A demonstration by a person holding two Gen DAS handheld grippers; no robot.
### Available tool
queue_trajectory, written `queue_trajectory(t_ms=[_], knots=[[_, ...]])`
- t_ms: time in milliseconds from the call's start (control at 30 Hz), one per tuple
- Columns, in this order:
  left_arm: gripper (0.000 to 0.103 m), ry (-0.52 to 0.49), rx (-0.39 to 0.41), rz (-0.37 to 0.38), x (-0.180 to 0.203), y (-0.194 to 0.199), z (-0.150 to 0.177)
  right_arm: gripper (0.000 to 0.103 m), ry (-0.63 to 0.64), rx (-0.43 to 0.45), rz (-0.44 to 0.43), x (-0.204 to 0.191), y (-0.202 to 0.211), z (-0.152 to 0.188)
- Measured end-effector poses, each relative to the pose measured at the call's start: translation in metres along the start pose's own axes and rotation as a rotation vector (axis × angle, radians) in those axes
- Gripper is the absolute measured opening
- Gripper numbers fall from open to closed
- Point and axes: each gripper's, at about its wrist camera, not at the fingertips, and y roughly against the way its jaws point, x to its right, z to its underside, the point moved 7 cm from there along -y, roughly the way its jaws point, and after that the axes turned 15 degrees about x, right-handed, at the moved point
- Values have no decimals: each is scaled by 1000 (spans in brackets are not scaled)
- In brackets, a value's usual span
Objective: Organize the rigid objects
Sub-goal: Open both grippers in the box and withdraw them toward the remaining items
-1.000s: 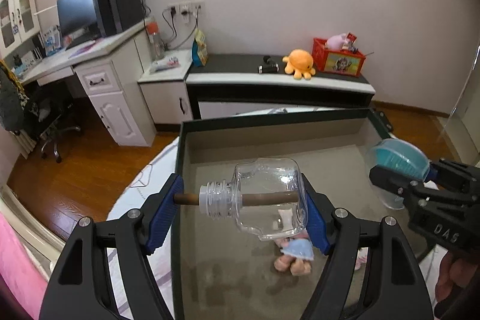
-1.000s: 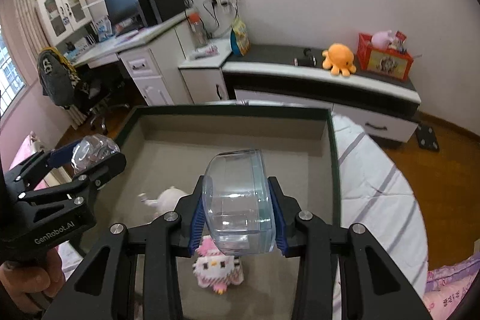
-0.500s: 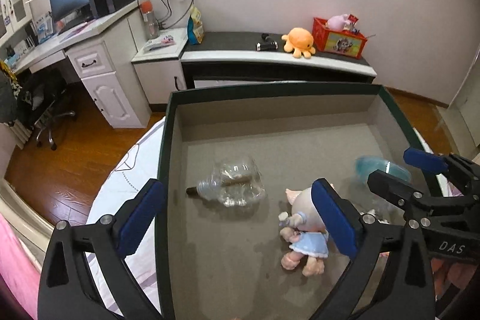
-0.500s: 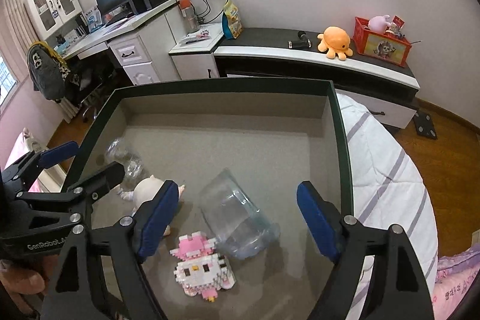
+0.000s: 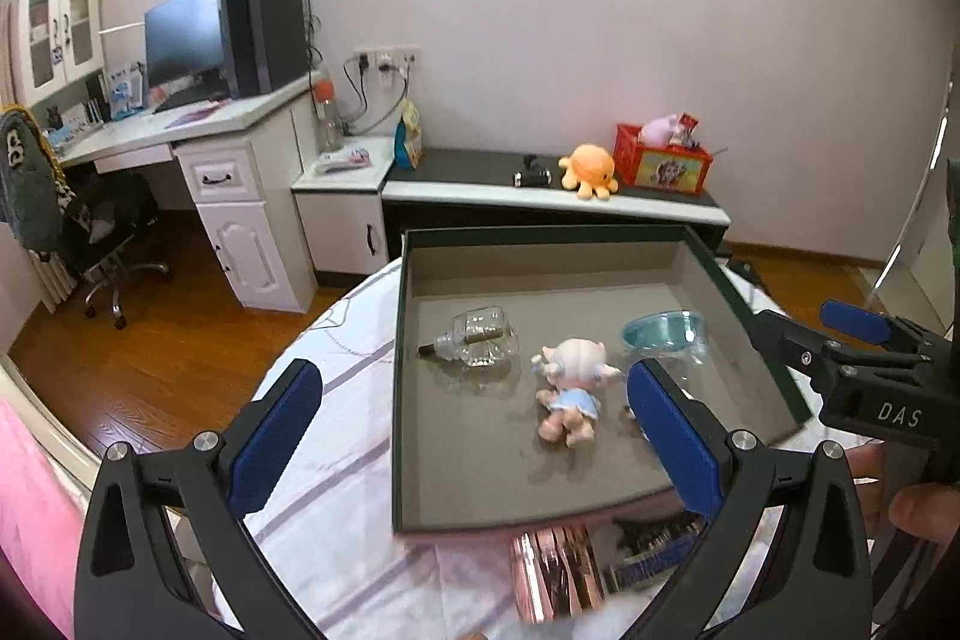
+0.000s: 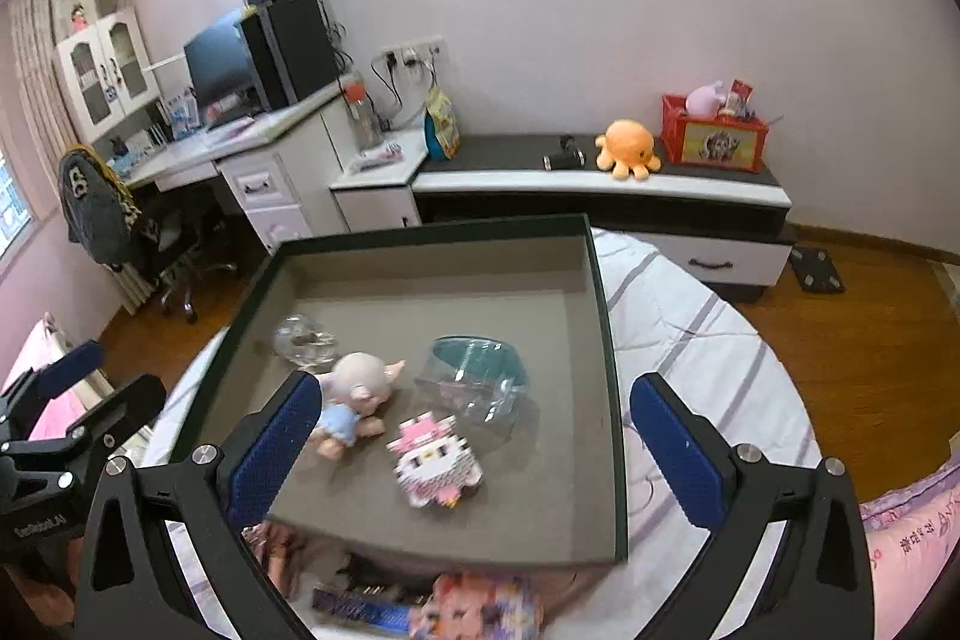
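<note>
Both grippers, left gripper [image 5: 474,436] and right gripper [image 6: 474,451], jaws opening, nothing between. Glass bottle [image 5: 477,343] mid-frame in tray [image 5: 540,237]: likely rigid, slick, breakable; grab across body.

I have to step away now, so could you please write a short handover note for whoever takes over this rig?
Left gripper: jaws opening, nothing between them.
Right gripper: jaws opening, nothing between them.
In the tray: glass bottle, clear blue tub, doll, block kitten.
Done: those four are in.
Left: pink cylinder and other items lie on the bedsheet beside the tray's near edge.
</note>
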Motion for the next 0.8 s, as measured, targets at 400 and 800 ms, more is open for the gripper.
queue_trajectory(t_ms=[400,800], knots=[[103,22,63,-41,-5,75,9,103,12,118,-22,-28,97,-1],[103,87,55,-55,-8,132,51,103,-3,159,10,-27,167,45]])
